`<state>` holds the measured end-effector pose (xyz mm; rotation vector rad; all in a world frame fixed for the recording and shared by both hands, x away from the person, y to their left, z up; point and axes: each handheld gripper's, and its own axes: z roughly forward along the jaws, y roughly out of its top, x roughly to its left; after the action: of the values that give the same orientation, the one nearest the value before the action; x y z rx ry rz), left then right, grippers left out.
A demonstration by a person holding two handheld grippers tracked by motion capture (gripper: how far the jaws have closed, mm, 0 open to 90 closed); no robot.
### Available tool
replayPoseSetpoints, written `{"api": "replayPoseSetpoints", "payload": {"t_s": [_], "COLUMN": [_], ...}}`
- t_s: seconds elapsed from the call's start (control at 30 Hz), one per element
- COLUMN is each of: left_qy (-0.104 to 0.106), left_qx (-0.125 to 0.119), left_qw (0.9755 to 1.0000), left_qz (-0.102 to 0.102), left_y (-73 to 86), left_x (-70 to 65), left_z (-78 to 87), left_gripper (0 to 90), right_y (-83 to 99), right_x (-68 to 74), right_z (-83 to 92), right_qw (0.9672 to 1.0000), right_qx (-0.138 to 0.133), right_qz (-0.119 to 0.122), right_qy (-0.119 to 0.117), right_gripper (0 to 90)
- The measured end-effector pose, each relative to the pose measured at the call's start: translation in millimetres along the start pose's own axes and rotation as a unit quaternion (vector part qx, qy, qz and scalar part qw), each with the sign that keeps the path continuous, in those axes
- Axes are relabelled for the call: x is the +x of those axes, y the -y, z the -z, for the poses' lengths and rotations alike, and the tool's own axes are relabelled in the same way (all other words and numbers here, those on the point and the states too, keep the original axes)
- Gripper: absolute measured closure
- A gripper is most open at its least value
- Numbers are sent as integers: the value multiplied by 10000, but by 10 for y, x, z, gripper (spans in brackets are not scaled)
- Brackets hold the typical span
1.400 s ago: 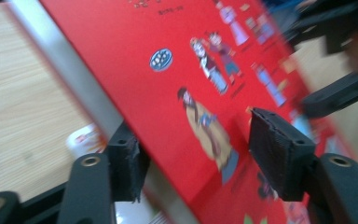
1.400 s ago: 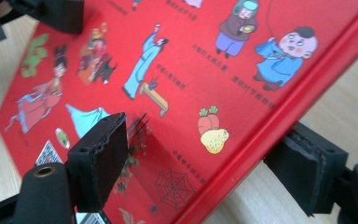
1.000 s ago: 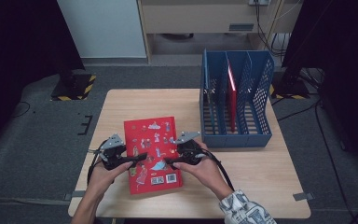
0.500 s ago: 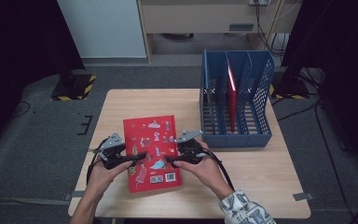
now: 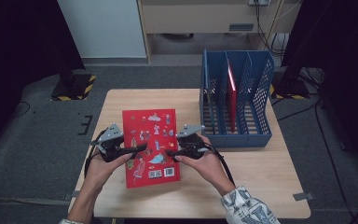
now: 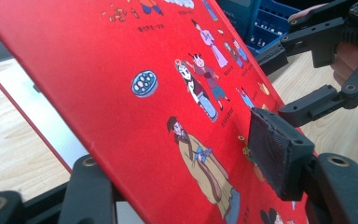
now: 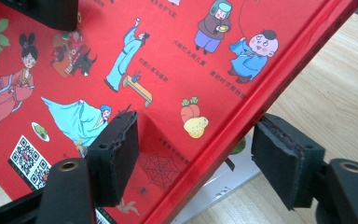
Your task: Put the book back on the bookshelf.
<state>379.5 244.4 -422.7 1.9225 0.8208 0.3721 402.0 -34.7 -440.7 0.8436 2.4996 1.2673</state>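
A red picture book (image 5: 150, 144) lies on the wooden table (image 5: 261, 177), its cover printed with cartoon figures. My left gripper (image 5: 140, 148) holds the book's left edge. Its jaws have just been closing, and in the left gripper view the tilted cover (image 6: 168, 93) runs between them, one pad (image 6: 277, 151) on its face and white pages below. My right gripper (image 5: 170, 152) straddles the book's right edge (image 7: 242, 116). Its jaws have just been closing too: one pad (image 7: 116, 151) sits over the cover, the other pad (image 7: 284, 161) stands clear of the edge.
A blue mesh file rack (image 5: 235, 105) stands at the table's back right, with a red book (image 5: 232, 93) upright in one slot. The rack (image 6: 265, 18) is just beyond the right hand. Bare table lies in front of the book.
My left gripper has risen a little with the book's left edge, so the cover now tilts. The right gripper has stayed in place at the other edge.
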Motion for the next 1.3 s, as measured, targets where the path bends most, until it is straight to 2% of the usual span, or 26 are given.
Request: {"api": "replayPoseSetpoints", "payload": {"t_s": [0.5,0.73,1.03,1.3], "left_qy": [-92,-283,-490,-452], "left_qx": [123,309,323,251], "left_qw": [9998,9991,9981,9984], "left_qz": [-93,-114,-172,-246], "left_y": [71,173,262,295], "left_x": [-16,-21,-9,-3], "left_z": [-111,-159,-144,-108], "left_gripper": [395,345,302,297], "right_y": [80,128,154,138], "right_x": [-54,-43,-16,6], "right_z": [-77,-93,-90,-80], "right_qw": [9999,9999,10000,10000], "right_qx": [98,66,34,-9], "right_qz": [-100,-89,-70,-67], "right_qy": [59,84,9,-46], "right_gripper": [350,379,398,397]}}
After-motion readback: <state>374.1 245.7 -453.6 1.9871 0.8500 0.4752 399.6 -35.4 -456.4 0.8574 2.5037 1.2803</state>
